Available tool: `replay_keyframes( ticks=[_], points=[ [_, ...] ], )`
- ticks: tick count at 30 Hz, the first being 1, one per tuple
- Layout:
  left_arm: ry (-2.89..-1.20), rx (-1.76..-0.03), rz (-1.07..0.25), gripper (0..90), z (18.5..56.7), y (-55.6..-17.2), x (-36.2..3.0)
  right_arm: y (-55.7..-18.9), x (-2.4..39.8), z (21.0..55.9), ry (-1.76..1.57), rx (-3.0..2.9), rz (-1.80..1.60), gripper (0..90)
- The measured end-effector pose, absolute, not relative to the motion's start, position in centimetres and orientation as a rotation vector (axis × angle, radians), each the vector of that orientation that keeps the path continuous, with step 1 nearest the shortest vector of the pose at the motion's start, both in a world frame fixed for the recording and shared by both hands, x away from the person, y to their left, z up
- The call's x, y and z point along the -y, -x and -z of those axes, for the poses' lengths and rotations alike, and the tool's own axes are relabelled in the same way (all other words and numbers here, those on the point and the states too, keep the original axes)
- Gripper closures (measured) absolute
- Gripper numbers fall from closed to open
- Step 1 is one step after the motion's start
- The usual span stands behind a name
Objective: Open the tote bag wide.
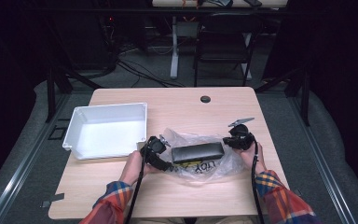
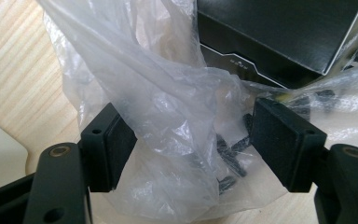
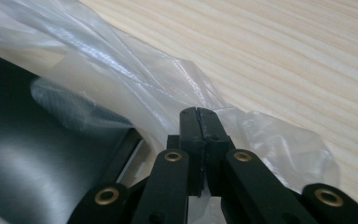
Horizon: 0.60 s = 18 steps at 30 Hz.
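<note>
A long, flat black box [image 1: 198, 152] with a smooth satin face is being shown lying inside a crinkled clear plastic bag [image 1: 200, 165] near the front middle of a pale wood-grain worktop [image 1: 177, 105]. A white rectangular plastic tray [image 1: 107, 129] with raised walls is sitting to its left. The left gripper [image 1: 161, 156] is being held at the box's left end; its jaws are standing wide, with loose, wrinkled film bunched between the pads and not pressed. The right gripper [image 3: 199, 122] is being held at the bag's right edge, its jaws closed tight on thin film. Small dark print on the bag is being revealed close up in the left gripper view.
</note>
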State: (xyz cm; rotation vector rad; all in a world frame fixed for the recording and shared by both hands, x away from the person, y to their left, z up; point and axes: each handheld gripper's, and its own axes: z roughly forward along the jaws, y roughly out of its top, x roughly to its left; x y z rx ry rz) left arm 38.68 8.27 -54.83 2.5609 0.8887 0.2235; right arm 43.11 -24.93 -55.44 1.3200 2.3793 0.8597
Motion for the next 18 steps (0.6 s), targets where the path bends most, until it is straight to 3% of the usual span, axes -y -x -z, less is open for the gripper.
replay_keyframes(
  ticks=[10, 18],
  points=[
    [-2.554, -0.862, -0.22, 26.1, 54.5, -38.4, -8.5, -42.9, 24.9, 55.6, -1.311, -2.37, -0.742, 89.7],
    [-2.51, -0.839, -0.244, 22.0, 52.6, -37.6, -9.2, -41.6, 26.1, 53.1, -1.282, -2.329, -0.853, 82.1]
  ],
)
